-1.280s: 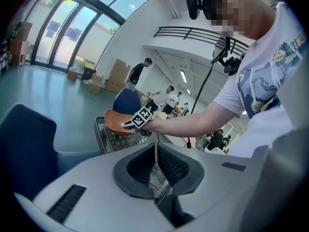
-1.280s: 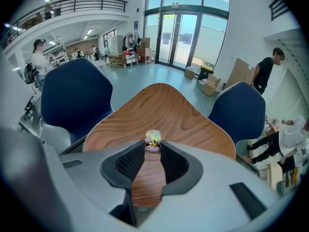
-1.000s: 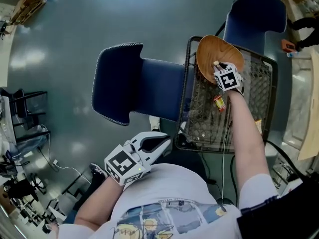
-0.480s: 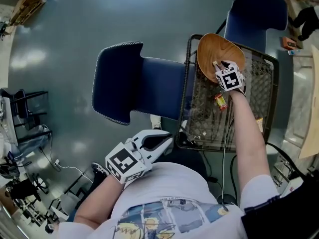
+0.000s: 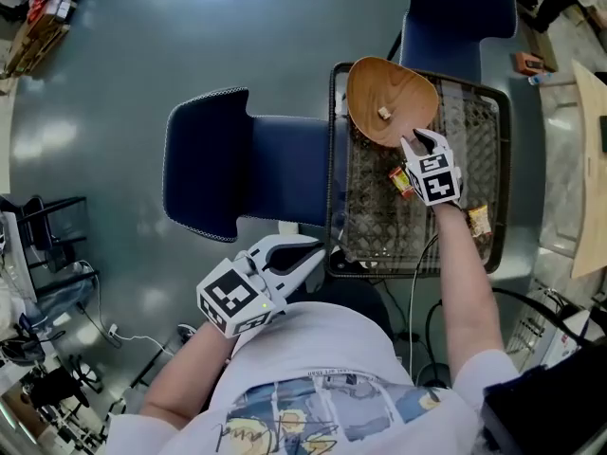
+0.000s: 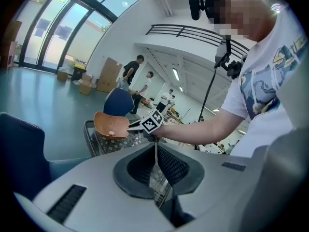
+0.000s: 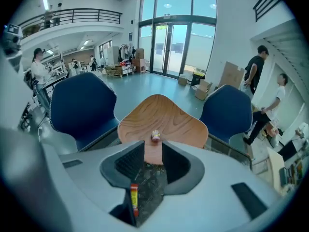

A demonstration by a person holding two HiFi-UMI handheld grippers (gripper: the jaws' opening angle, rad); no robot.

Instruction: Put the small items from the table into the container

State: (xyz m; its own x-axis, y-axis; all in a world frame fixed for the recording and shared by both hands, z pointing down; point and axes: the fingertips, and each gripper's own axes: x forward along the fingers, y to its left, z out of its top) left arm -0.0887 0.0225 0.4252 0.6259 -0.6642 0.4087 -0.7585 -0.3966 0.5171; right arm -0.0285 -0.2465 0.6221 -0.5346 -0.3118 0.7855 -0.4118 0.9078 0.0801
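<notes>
Lying in the wooden bowl (image 5: pixel 375 81) is one small item (image 5: pixel 384 113).

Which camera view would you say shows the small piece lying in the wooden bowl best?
The right gripper view: the piece sits centred and close in the wooden bowl. The head view shows the piece as a pale speck; in the left gripper view it is a tiny, distant dot.

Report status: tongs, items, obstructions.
Left tongs shut, empty, off the mesh table. Right tongs open, empty, beside the wooden bowl. One small item in bowl; red-yellow packet and second packet on the table. Nothing in the way.
</notes>
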